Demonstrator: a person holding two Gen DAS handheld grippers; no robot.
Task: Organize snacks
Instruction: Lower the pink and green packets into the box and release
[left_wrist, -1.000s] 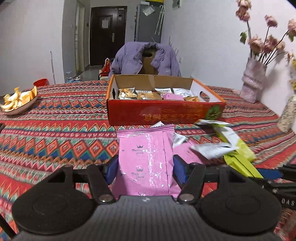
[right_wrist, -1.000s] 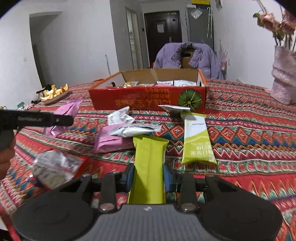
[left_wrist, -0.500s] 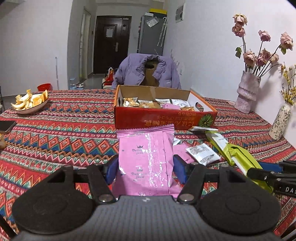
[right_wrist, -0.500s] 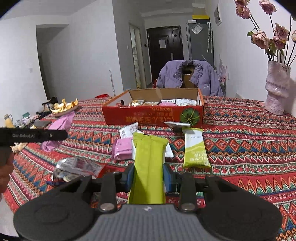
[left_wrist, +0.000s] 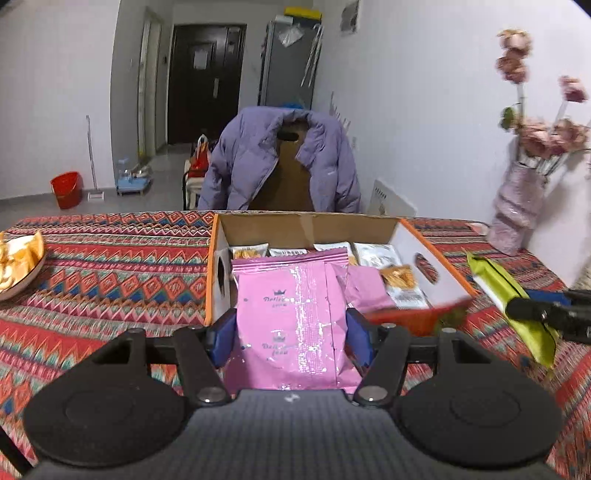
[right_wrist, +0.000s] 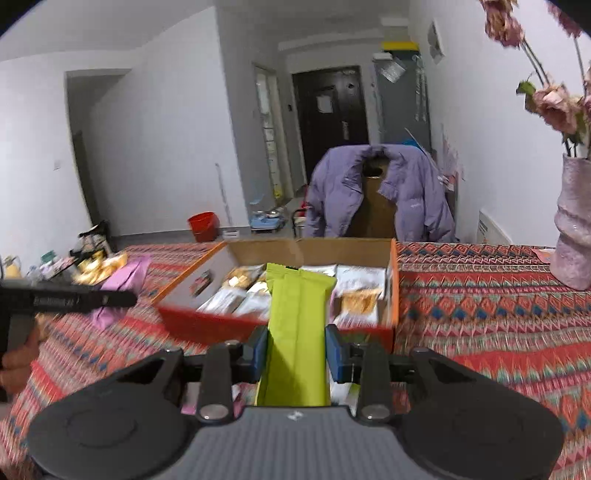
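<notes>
Your left gripper (left_wrist: 291, 334) is closed on the pink snack packet (left_wrist: 295, 317), blue pads pressed against both side edges, with the packet's long axis running straight ahead along the fingers. Your right gripper (right_wrist: 296, 349) is likewise clamped on the green snack bar (right_wrist: 297, 325), held lengthwise and pointing forward. Both items are off the patterned tablecloth (left_wrist: 110, 280) and sit at the near wall of the open cardboard box (left_wrist: 310, 227), their far ends already projecting over its interior. The box lies directly ahead of both tools, with its long side across your line of travel; judged from the frames, the deposit calls for a short forward carry before release, and neither hand looks clearly nearer. The box floor already holds several wrapped packets, so free space appears limited. The left view shows the box's left wall with its hand-hole, and the green bar out at the right, beside the box. The right view shows the left gripper's body and your hand at the left edge, plus the box's right interior, which the pink packet hides from the left camera. Motion blur obscures the near red wall of the box.
</notes>
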